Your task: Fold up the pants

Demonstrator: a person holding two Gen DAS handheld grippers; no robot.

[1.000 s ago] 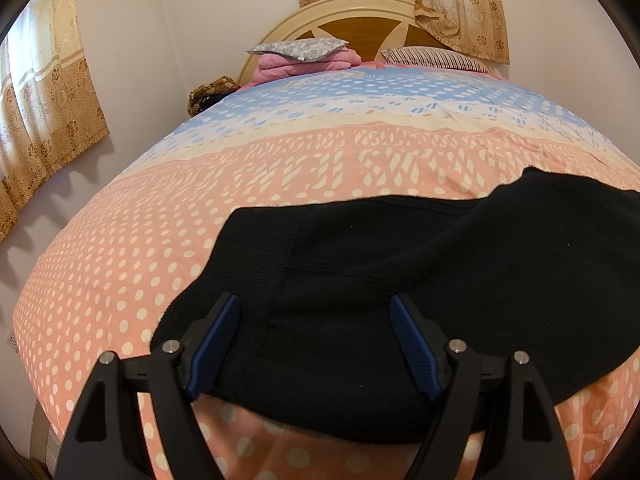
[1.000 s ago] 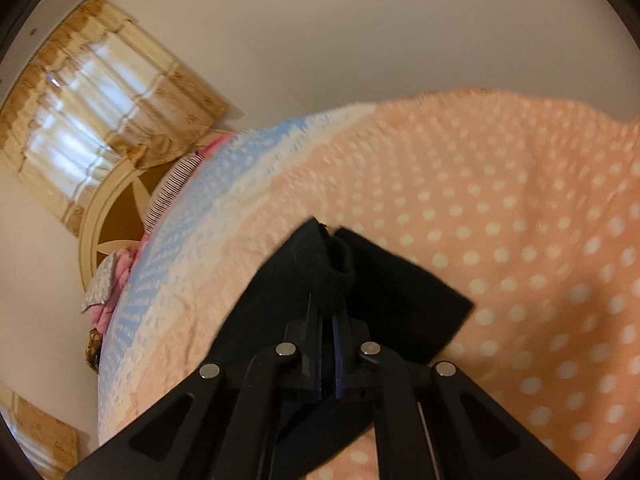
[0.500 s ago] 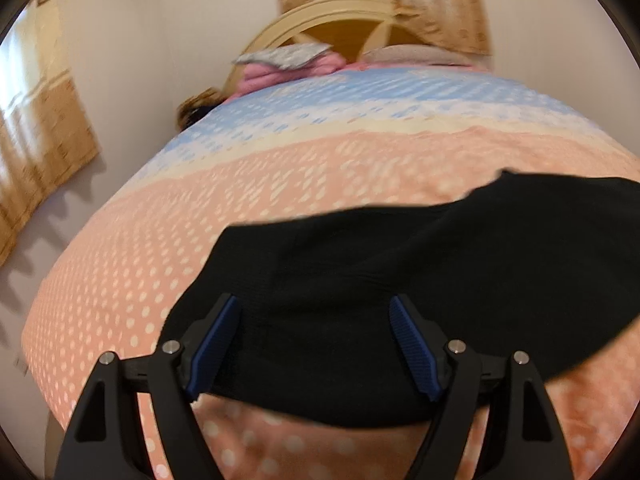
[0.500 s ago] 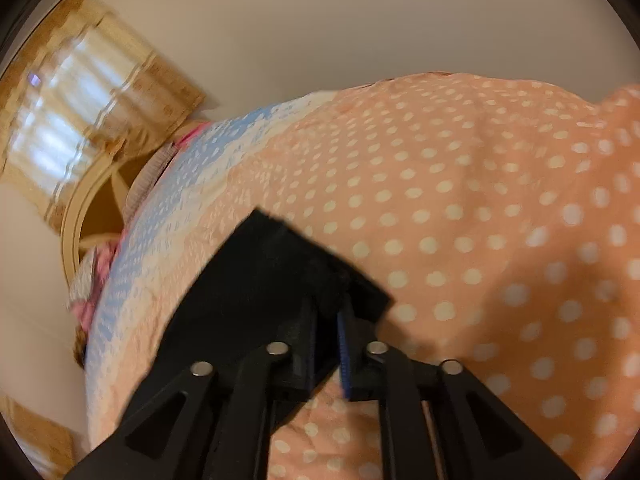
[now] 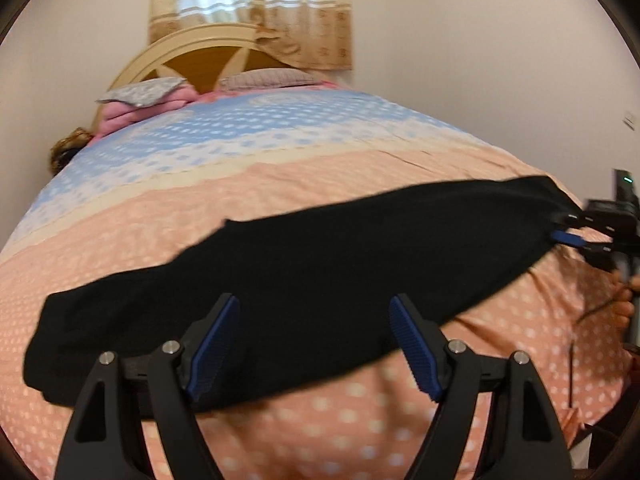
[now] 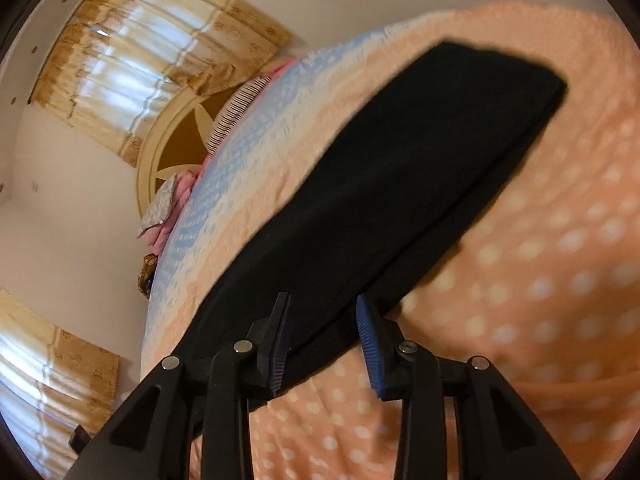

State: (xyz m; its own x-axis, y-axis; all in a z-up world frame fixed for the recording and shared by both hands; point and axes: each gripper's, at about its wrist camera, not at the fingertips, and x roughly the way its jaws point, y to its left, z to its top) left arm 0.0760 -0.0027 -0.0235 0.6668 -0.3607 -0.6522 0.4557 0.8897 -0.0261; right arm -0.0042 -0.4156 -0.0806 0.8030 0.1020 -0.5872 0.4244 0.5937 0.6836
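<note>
Black pants (image 5: 304, 264) lie as a long folded strip across the peach dotted part of the bed cover; in the right wrist view the pants (image 6: 400, 184) stretch away from the fingers. My left gripper (image 5: 316, 340) is open over the near edge of the pants, holding nothing. My right gripper (image 6: 322, 340) is open, its blue pads on either side of the pants' near end. It also shows in the left wrist view (image 5: 568, 228) at the strip's right end.
The bed cover (image 5: 280, 148) has peach and blue dotted bands. Pillows and a pink blanket (image 5: 144, 100) lie by the headboard (image 5: 200, 52). Curtains (image 5: 252, 4) hang behind it. A wall stands on the right.
The right gripper was shut on the pants' end and has opened. The pants now lie spread as a long strip. The left gripper has swung right and stayed open.
</note>
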